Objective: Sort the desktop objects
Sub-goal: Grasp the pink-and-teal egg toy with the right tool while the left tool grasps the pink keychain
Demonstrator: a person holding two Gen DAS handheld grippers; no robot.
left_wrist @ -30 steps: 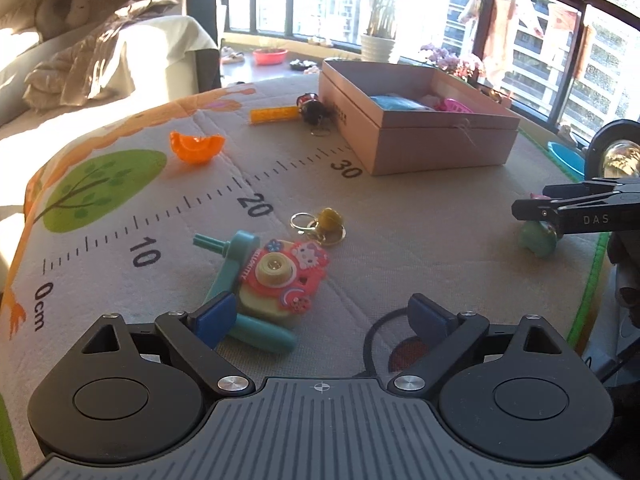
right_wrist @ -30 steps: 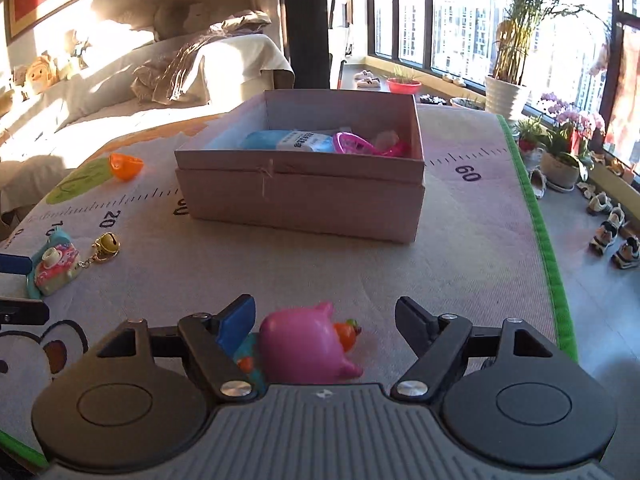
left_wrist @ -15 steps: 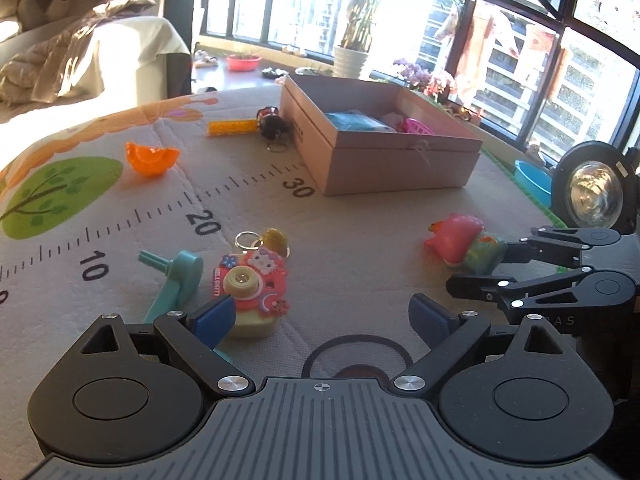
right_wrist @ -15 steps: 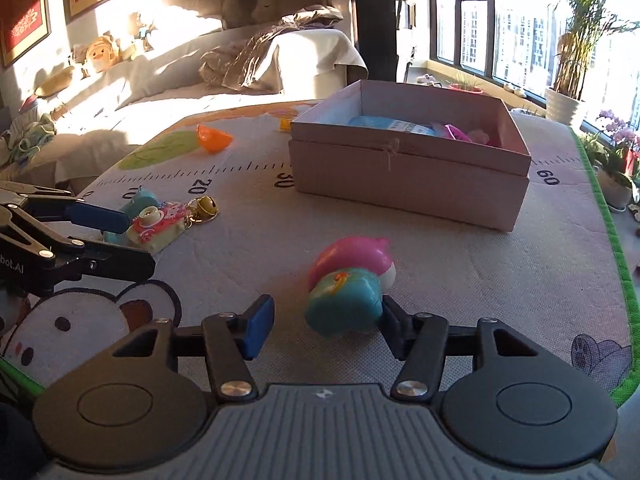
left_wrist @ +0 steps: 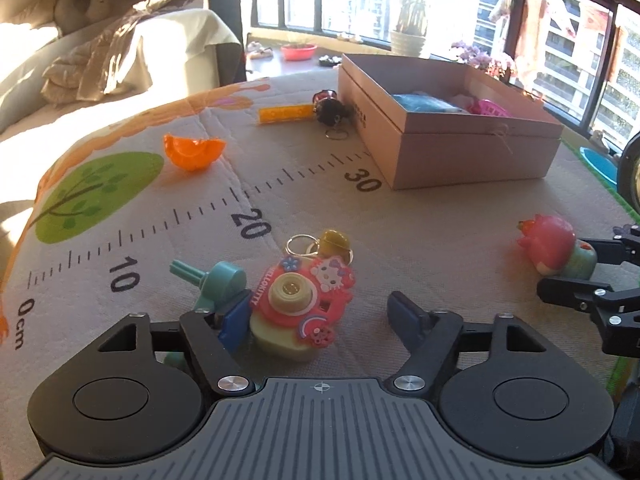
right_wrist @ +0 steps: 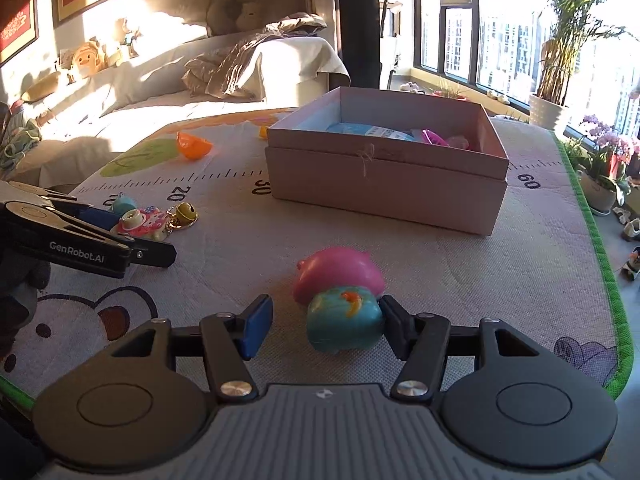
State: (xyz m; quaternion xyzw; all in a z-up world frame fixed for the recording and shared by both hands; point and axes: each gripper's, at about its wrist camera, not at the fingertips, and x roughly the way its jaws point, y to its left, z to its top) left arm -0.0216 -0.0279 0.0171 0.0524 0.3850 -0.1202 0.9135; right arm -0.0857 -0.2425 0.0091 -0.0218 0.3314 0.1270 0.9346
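Two grippers low over the play mat (left_wrist: 460, 216), each lined up on a toy

Left gripper (left_wrist: 320, 316) closing now, pink toy camera (left_wrist: 298, 300) between the jaws, left pad right up against its side, right pad still clear with mat showing in the gap. Not clamped yet. Teal peg toy (left_wrist: 218, 284) tucked just behind the left pad, beside the camera. Yellow bell (left_wrist: 335, 242) and key ring at the camera's far end, near the 20 mark

Right gripper (right_wrist: 320, 328) spread around the pink-and-teal pig toy (right_wrist: 340, 300); right pad touching the teal end, left pad (right_wrist: 256, 326) standing off with a clear gap. Toy lying on the mat, not pinched from both sides

Pink cardboard box (right_wrist: 384, 184) further back by the 30 mark, open on top, a blue packet and something bright pink inside. Orange shell piece (left_wrist: 193, 152) well off to the left by the green tree print. Yellow ruler (left_wrist: 285, 114) and a dark keychain (left_wrist: 330, 109) just beside the box's far corner
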